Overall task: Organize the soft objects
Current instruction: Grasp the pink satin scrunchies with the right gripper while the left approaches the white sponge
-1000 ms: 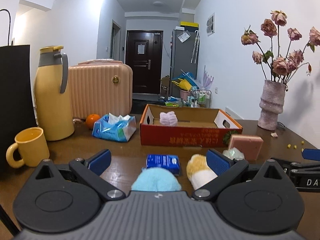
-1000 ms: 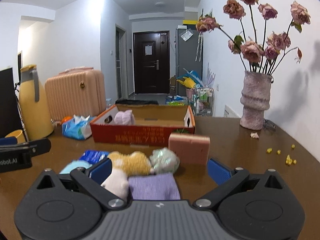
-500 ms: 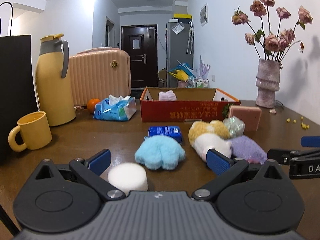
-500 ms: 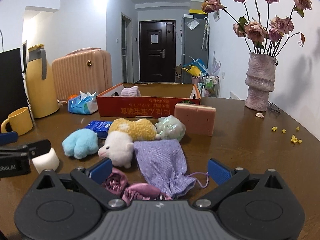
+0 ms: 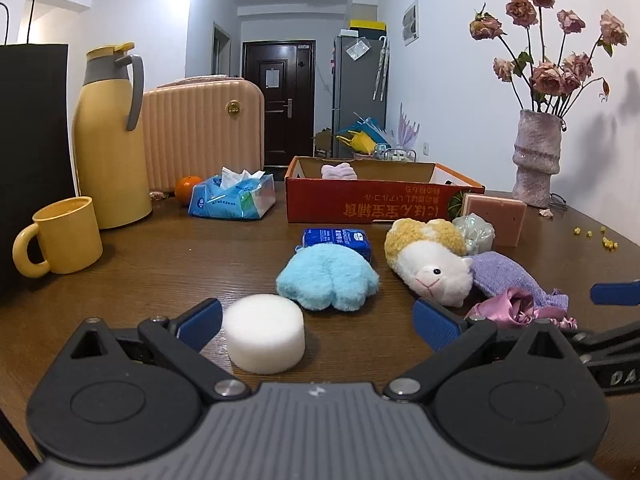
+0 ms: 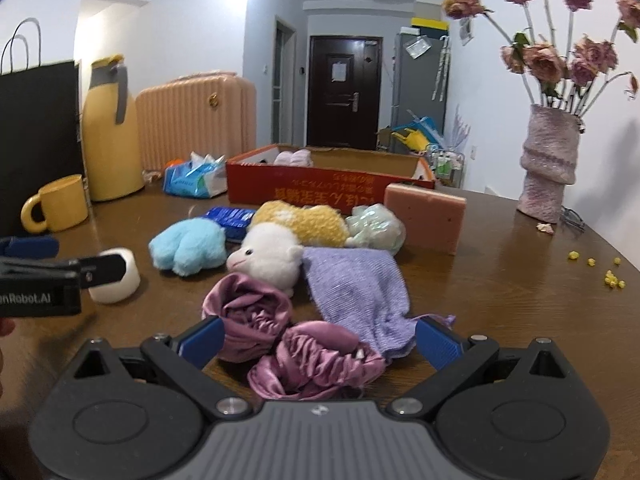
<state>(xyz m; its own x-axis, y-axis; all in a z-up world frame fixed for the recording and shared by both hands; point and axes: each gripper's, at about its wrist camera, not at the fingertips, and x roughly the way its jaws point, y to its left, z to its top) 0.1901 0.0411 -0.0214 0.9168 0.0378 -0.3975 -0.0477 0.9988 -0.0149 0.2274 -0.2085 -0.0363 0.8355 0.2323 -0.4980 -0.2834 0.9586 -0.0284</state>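
Note:
My left gripper (image 5: 318,322) is open; a white round sponge (image 5: 264,333) lies between its fingers near the left one. Beyond it lie a blue plush paw (image 5: 327,278), a blue tissue pack (image 5: 337,239) and a white-and-yellow plush alpaca (image 5: 430,258). My right gripper (image 6: 318,338) is open over a crumpled pink satin cloth (image 6: 288,340), with a purple knitted cloth (image 6: 356,286) just ahead. A green mesh puff (image 6: 376,230) and a pink sponge block (image 6: 425,218) sit before the red cardboard box (image 6: 320,194), which holds a pale pink plush (image 6: 293,157).
On the brown table's left stand a yellow mug (image 5: 60,242), a yellow thermos (image 5: 108,136), a black paper bag (image 5: 32,152), a peach case (image 5: 204,128), an orange (image 5: 188,188) and a tissue packet (image 5: 232,198). A vase of dried roses (image 6: 550,164) stands right; yellow crumbs (image 6: 600,270) lie near it.
Both grippers have pulled back toward the near edge of the table. The white sponge and the pink satin cloth have come into view between their fingers. Both stay open.

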